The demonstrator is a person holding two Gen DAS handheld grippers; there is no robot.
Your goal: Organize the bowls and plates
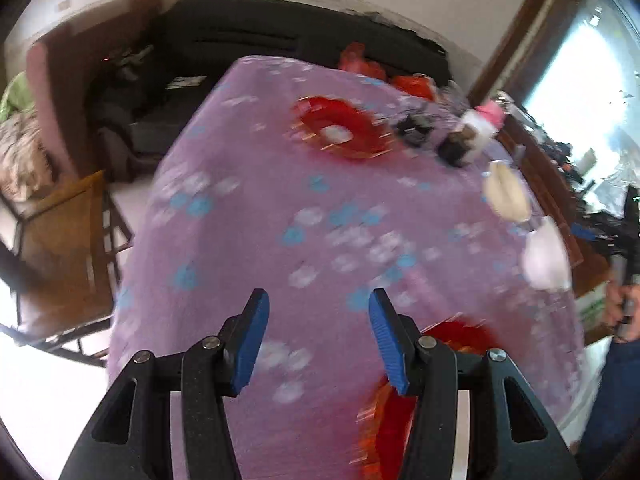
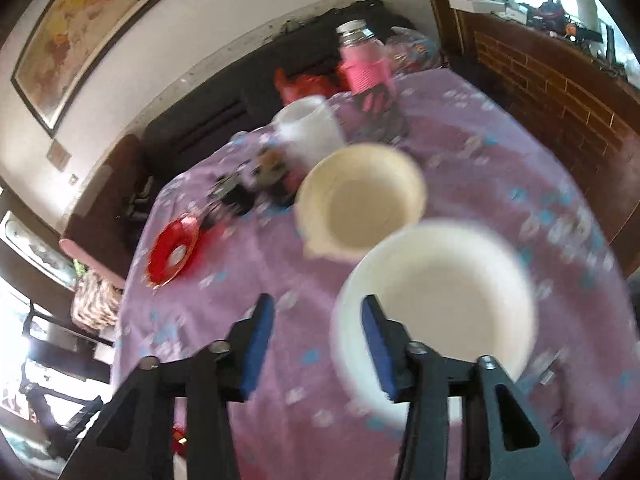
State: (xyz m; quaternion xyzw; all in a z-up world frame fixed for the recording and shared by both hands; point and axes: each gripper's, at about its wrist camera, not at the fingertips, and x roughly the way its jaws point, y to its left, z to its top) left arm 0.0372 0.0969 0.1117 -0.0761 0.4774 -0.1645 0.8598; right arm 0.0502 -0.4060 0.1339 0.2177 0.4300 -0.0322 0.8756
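Note:
A purple flowered tablecloth (image 1: 248, 208) covers the table. In the left wrist view a red plate (image 1: 344, 128) lies at the far side. A second red plate (image 1: 384, 412) sits close by, partly hidden behind my left gripper's right finger. My left gripper (image 1: 318, 340) hangs open over bare cloth with nothing in it. In the right wrist view a white bowl (image 2: 440, 312) stands near and a cream bowl (image 2: 360, 204) just beyond it. My right gripper (image 2: 316, 344) is open above the white bowl's left rim, with its pads off it. The far red plate (image 2: 174, 250) lies at the left.
A white cup (image 2: 308, 128), a pink-sleeved bottle (image 2: 366, 68) and small dark items (image 2: 240, 192) crowd the far end of the table (image 2: 248, 272). A dark sofa (image 1: 240, 40) lies beyond. A wooden stool (image 1: 68, 248) stands left of the table. A person's hand (image 1: 618, 308) shows at the right edge.

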